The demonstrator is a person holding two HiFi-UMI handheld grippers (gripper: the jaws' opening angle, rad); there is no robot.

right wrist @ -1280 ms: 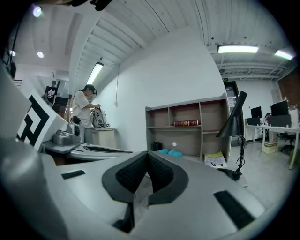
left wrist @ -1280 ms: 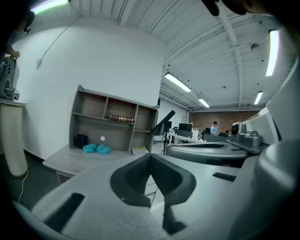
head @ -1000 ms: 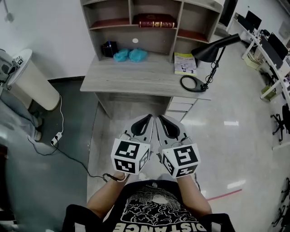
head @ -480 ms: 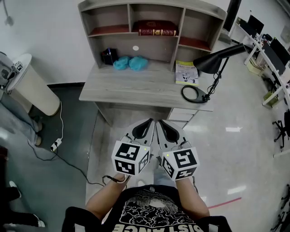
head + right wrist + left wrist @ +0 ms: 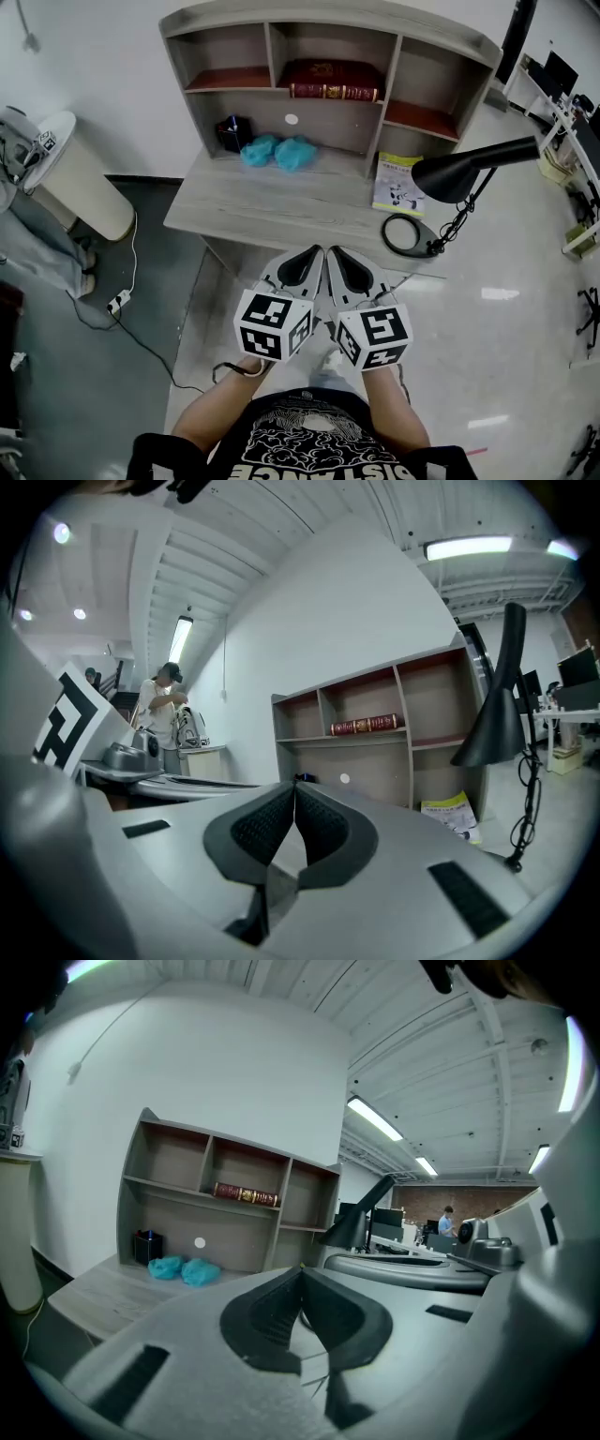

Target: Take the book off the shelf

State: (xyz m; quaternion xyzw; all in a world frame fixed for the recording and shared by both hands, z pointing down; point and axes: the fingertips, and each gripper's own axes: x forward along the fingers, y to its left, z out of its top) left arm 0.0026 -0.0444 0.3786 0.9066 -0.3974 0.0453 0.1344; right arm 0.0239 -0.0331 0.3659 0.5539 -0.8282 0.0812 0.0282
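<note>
**Approach closed up: desk and shelf are brought nearer, book not yet reached**
The left gripper [image 5: 312, 255] and right gripper [image 5: 336, 255] are held side by side, each with jaws closed on nothing, and are now carried almost to the desk [image 5: 253, 204] edge. The red book [image 5: 336, 82] is seen lying flat in the hutch shelf [image 5: 328, 13], middle compartment, ahead of and above both tips, well apart.

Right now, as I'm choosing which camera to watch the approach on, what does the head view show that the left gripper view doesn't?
Only the head view: the yellow booklet on the desk and the person's T-shirt. Only the left gripper view: ceiling strip lights and a distant person. Both: the red book lying in the shelf, two teal bundles, the black lamp, and the left gripper, jaws together and empty.
</note>
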